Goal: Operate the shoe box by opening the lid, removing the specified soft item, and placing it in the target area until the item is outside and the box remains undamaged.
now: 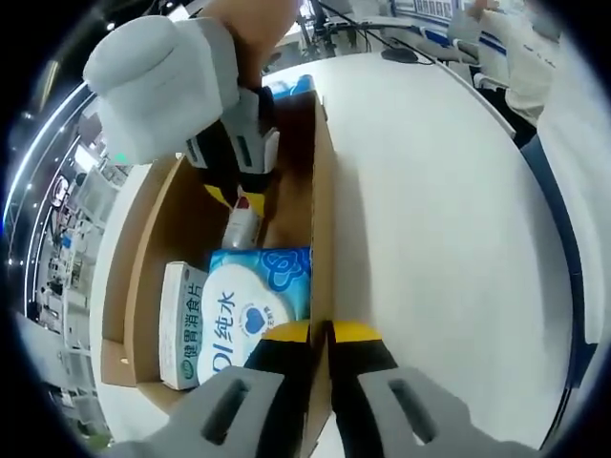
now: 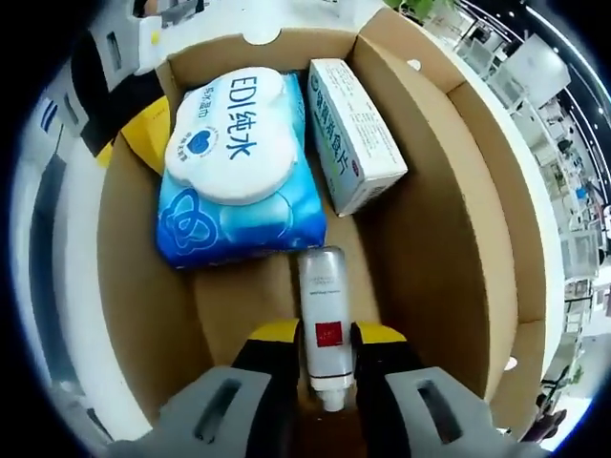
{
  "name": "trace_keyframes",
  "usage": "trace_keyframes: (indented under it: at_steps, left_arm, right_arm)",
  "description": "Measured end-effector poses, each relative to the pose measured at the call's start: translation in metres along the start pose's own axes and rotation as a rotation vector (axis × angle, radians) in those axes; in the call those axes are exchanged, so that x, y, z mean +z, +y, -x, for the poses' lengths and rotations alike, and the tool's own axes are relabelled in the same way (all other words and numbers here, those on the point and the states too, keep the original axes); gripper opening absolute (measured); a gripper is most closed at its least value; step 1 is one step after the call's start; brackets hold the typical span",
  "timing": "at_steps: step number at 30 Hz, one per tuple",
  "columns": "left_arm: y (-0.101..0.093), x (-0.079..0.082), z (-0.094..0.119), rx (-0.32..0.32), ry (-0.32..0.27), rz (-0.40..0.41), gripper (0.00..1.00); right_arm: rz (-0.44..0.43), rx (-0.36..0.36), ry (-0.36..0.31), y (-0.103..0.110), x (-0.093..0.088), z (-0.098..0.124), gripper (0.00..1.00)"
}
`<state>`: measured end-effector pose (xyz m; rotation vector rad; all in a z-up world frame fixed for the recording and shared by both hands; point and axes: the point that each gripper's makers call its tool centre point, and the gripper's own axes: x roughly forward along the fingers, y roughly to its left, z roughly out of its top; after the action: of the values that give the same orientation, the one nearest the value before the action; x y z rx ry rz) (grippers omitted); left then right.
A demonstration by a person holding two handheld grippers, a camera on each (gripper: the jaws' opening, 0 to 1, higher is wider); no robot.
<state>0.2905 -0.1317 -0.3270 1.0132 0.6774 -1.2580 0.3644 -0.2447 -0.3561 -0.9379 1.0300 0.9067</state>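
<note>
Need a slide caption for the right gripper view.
Right gripper straddles a white bottle in the open box, beside a blue wipes pack and a small carton.

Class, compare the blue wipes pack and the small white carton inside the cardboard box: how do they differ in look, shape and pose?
The wipes pack is blue with a white lid; the white carton is white with green print. The wipes pack looks soft and rounded; the white carton is a stiff, sharp-edged block. The wipes pack is broad and lies flat; the white carton is narrow, tilted against the wall. Both lie side by side inside the cardboard box.
</note>
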Motion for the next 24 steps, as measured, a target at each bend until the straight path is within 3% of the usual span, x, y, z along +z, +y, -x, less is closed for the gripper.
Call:
trace_keyframes:
  at_steps: [13, 24]
  left_arm:
    - [0.000, 0.000, 0.000, -0.005, -0.001, -0.009, 0.05]
    - [0.000, 0.000, 0.000, -0.014, 0.000, -0.025, 0.04]
  right_arm:
    - [-0.146, 0.033, 0.003, 0.018, -0.006, 0.004, 0.19]
    - [-0.116, 0.035, -0.025, 0.017, -0.005, 0.002, 0.20]
